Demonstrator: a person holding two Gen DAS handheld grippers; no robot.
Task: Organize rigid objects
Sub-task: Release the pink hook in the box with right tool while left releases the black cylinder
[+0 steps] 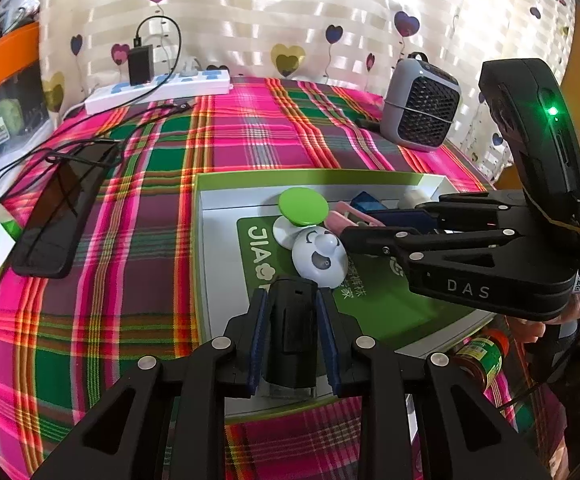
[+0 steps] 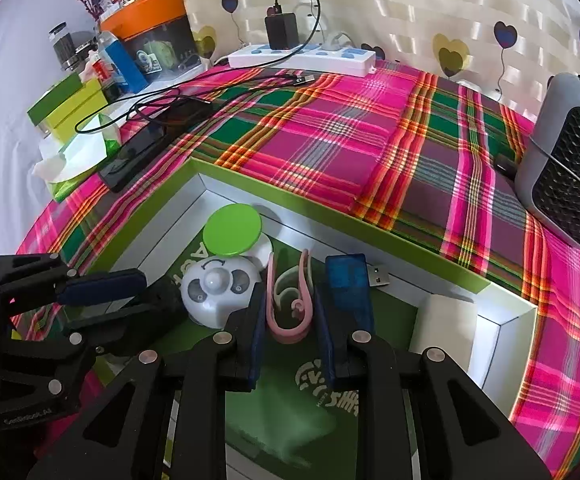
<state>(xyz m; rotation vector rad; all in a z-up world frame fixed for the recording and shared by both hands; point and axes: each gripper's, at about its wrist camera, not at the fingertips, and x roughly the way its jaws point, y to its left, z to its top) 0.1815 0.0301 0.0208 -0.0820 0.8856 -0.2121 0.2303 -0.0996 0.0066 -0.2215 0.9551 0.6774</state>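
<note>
A shallow box [image 1: 204, 264] with a green rim, white walls and a green printed floor lies on the plaid cloth. My left gripper [image 1: 292, 296] is shut on a small black device [image 1: 292, 332], which it holds over the box's near edge. Inside the box are a green-topped disc [image 1: 303, 206], a white panda-face dome [image 2: 218, 288], a blue USB stick [image 2: 348, 280] and a white block [image 2: 446, 328]. My right gripper [image 2: 290, 292] is shut on a pink clip [image 2: 288, 334] low over the box floor, between the dome and the USB stick. From the right wrist, the left gripper [image 2: 158, 292] shows beside the dome.
At the back right stands a grey fan heater [image 1: 422, 108]. A white power strip [image 1: 158, 90] with a black charger lies along the back. A black phone [image 1: 62, 212] and cables lie at the left. A jar [image 1: 480, 356] stands by the box's near right corner.
</note>
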